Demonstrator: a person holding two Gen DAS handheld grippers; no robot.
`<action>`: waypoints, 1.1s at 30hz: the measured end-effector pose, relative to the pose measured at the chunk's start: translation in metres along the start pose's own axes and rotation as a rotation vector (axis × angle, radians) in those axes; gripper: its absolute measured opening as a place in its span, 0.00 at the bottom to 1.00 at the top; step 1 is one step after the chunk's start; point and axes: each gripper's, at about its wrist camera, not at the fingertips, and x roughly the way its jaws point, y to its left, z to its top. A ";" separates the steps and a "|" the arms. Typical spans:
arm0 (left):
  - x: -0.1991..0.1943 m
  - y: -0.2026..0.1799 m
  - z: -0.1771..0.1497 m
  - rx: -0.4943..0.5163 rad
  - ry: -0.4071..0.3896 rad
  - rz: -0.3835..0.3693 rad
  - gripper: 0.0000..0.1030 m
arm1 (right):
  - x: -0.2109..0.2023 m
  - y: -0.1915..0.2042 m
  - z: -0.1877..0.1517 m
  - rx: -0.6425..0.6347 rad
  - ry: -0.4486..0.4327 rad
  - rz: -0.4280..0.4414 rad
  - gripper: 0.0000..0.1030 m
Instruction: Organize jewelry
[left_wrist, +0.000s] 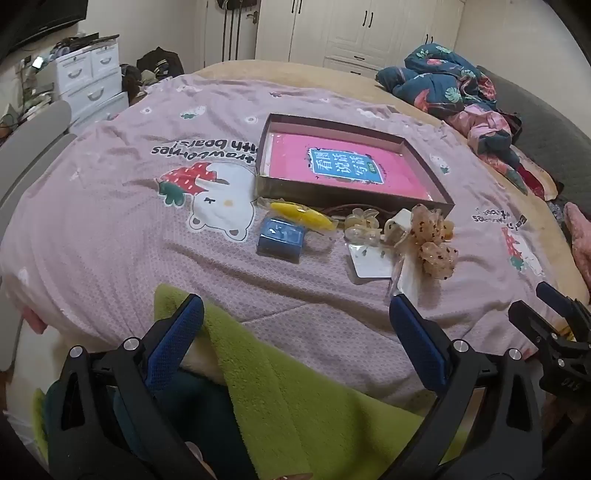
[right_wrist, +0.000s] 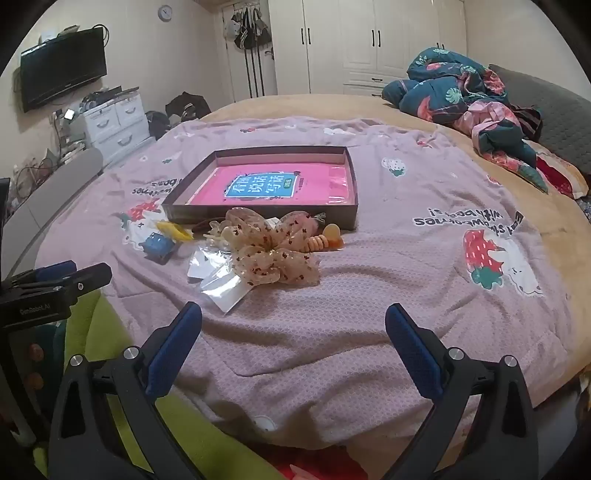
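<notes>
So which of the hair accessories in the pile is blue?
The small blue box-like piece at the pile's left end; the clip beside it is yellow, the bow beige.

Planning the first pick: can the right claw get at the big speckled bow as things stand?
Probably yes. The right claw is open and empty, with only bare blanket between it and the bow.

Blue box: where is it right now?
The blue box lies on the pink blanket, at the left end of the accessory pile, just in front of the yellow clip and the tray's near-left corner.
</notes>
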 end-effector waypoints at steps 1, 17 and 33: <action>0.000 -0.001 0.000 0.003 -0.001 0.000 0.91 | 0.001 -0.001 0.000 -0.001 0.002 0.001 0.96; -0.012 -0.007 0.005 0.001 -0.010 -0.003 0.91 | -0.004 0.006 -0.003 -0.017 -0.003 0.005 0.96; -0.013 -0.004 0.003 -0.004 -0.019 -0.002 0.91 | -0.004 0.006 -0.003 -0.019 -0.002 0.009 0.96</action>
